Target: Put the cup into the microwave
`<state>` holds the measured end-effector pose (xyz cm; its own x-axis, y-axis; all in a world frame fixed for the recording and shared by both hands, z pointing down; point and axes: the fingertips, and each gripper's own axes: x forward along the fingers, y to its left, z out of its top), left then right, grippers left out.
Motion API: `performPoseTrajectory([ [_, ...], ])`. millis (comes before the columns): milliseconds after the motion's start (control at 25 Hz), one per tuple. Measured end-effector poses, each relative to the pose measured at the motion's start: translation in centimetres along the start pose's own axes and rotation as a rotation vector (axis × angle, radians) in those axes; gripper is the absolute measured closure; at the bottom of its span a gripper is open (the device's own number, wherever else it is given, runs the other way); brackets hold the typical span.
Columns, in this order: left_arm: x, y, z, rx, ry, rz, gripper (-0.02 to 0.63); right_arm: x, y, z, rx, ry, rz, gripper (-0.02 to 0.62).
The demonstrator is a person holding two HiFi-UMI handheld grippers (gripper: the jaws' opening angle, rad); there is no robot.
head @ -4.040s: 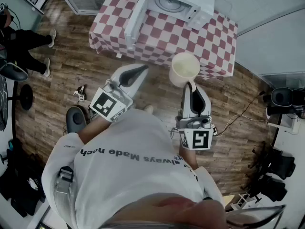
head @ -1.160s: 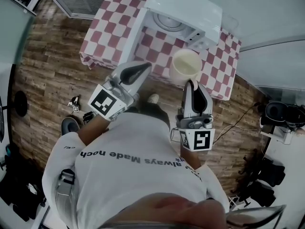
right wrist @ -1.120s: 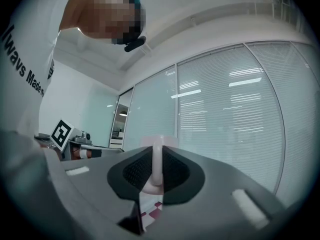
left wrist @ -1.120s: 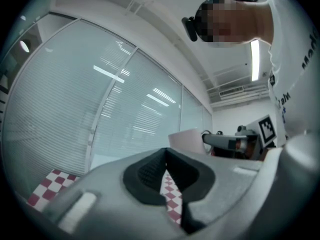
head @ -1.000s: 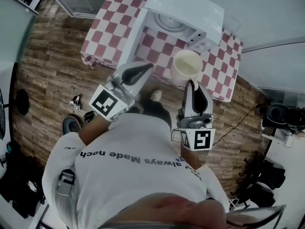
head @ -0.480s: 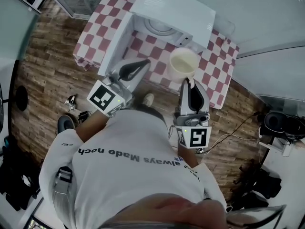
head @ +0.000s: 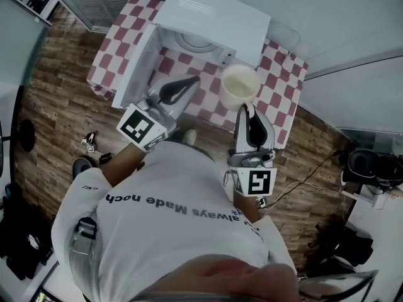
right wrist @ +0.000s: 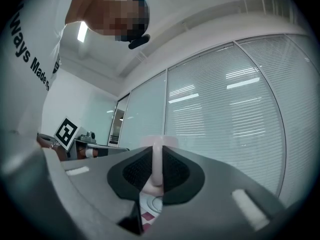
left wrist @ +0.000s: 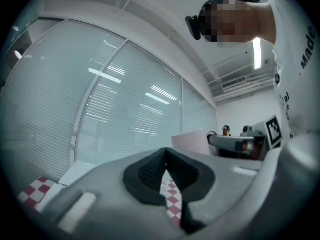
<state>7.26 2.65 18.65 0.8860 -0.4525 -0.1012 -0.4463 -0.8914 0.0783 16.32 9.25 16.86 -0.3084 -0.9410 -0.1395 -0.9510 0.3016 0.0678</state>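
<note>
A cream cup point(head: 239, 87) hangs over the checkered table point(head: 281, 74), just in front of the white microwave point(head: 214, 14). The microwave's door point(head: 135, 68) stands swung open to the left, and its glass turntable point(head: 194, 41) shows inside. My right gripper point(head: 247, 108) is shut on the cup's handle, and that handle point(right wrist: 156, 166) sits pinched between the black pads in the right gripper view. My left gripper point(head: 191, 82) is shut and holds nothing; it hovers near the open door's inner side. Its pads meet in the left gripper view point(left wrist: 166, 159), where the cup point(left wrist: 192, 141) shows beyond.
The table's red and white cloth hangs over its front edge above a wooden floor point(head: 56, 106). Black equipment and cables point(head: 371, 165) lie on the floor at the right. Glass walls with blinds stand behind the table.
The person has stepped closer to the table. Both grippers and the cup have moved forward toward the microwave's opening; the cup now hangs over the table instead of over its front edge.
</note>
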Motion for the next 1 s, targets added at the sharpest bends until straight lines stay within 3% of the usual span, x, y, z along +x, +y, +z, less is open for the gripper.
performPoseTrajectory([
  [600,0.2,8.1,-1.4,-0.024,0.065,0.002,0.603,7.9,0.9,-2.0,0.053,0.033,-0.007,0.56],
  [1000,-0.2,12.5,-4.3,-0.083,0.079,0.001,0.603,11.0,1.7,-6.3,0.074,0.084,-0.054,0.56],
])
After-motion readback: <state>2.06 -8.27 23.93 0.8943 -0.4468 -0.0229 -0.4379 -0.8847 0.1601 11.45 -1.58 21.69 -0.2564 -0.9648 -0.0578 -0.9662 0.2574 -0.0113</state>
